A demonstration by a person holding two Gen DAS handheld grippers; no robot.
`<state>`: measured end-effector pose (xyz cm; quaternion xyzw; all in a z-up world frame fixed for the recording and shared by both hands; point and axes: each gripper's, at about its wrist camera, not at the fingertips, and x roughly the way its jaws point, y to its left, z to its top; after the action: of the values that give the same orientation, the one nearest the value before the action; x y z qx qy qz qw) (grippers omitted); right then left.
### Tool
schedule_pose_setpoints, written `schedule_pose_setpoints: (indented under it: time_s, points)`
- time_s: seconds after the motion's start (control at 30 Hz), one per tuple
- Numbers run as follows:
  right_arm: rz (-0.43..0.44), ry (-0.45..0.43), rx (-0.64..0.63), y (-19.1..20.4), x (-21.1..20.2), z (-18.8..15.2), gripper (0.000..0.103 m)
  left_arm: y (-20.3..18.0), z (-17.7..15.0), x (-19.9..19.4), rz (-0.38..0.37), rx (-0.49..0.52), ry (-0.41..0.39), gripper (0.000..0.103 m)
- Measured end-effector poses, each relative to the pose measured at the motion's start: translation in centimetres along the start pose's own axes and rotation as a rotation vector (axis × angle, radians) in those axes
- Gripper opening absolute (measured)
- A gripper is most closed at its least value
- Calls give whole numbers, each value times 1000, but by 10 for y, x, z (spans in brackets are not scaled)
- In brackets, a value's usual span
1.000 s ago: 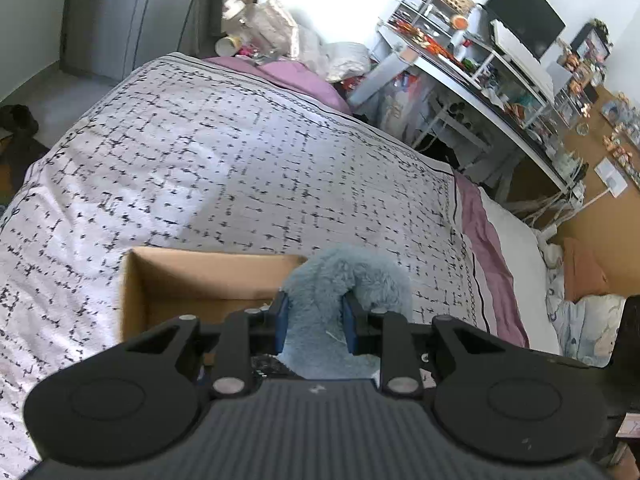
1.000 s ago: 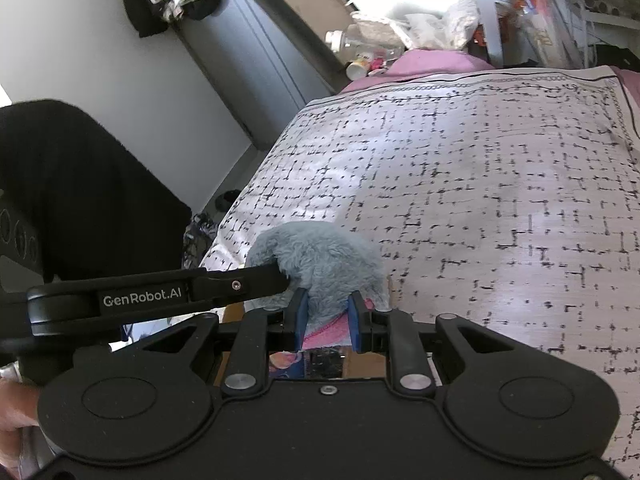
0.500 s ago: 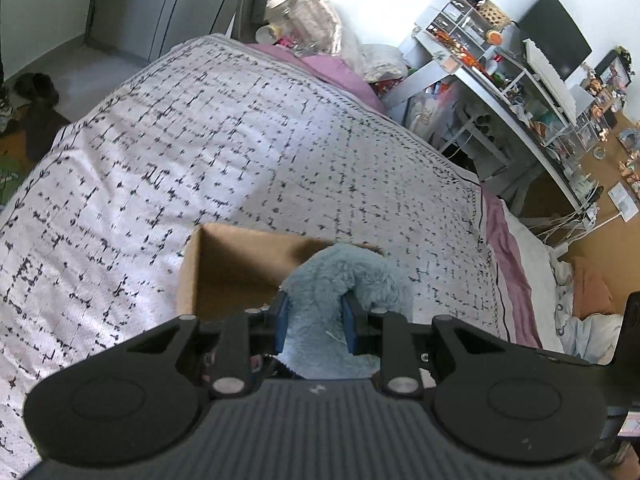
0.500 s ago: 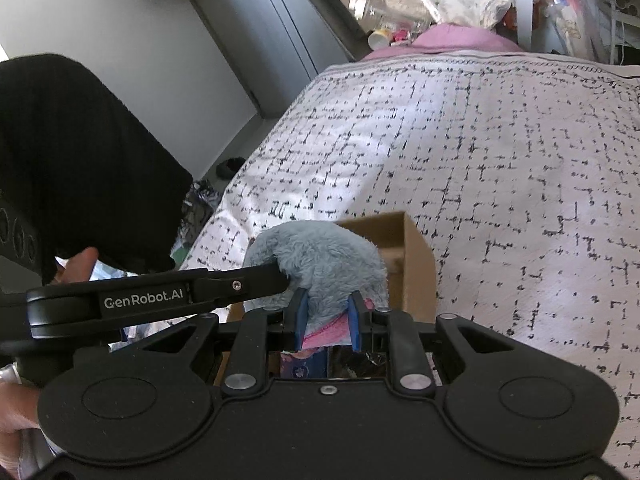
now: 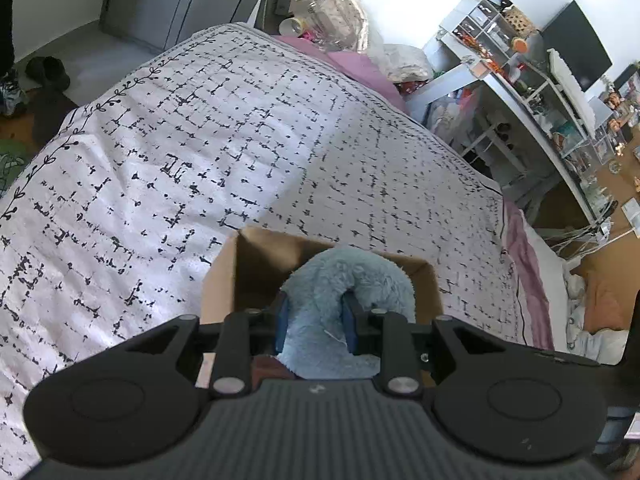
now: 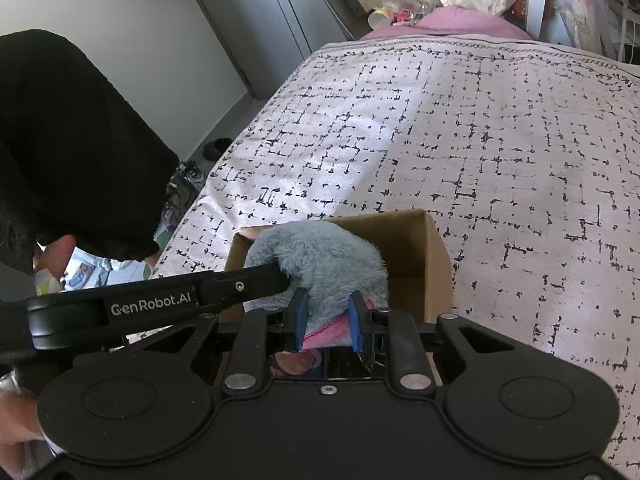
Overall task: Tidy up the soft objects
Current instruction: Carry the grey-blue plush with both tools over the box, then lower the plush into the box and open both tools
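Note:
A fluffy grey-blue plush toy with a pink part hangs between both grippers, over an open cardboard box on the bed. My left gripper is shut on the plush from one side. My right gripper is shut on it from the other side. The left gripper's finger reaches into the right wrist view from the left and presses into the plush. The box sits directly under the toy; its inside is mostly hidden.
The bed carries a white cover with a black dash pattern. A cluttered desk and shelves stand to the right of the bed. Bags and bottles lie past the far end. Grey wardrobe doors stand at the left.
Both grippers have carried the plush forward, so the box has come from the side to directly beneath it. Both grips stayed shut.

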<state>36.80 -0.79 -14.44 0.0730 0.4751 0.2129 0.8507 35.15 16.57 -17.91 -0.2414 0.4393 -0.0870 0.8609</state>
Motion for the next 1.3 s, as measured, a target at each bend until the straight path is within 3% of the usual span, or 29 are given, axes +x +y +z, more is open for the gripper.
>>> schedule_pose_setpoints:
  time_s: [0.3, 0.4, 0.47, 0.57, 0.8, 1.0, 1.3]
  points:
    - [-7, 47, 19, -6, 12, -5, 25, 7, -5, 17, 25, -7, 54, 27]
    - [-3, 39, 22, -7, 4, -6, 32, 4, -4, 13, 39, -12, 54, 29]
    - [0, 19, 23, -7, -5, -6, 44, 1, -4, 7, 49, -16, 47, 30]
    - [2, -11, 26, -9, -21, -7, 47, -2, -4, -4, 42, -33, 37, 33]
    - [-4, -52, 36, -24, -56, -14, 54, -21, -7, -37, 80, -24, -8, 65]
    - [-16, -76, 10, -35, -88, -28, 56, -40, -17, -69, 102, 4, -46, 76]
    - [29, -114, 75, -57, -138, -48, 66, -67, -44, -103, 159, 50, -51, 84]
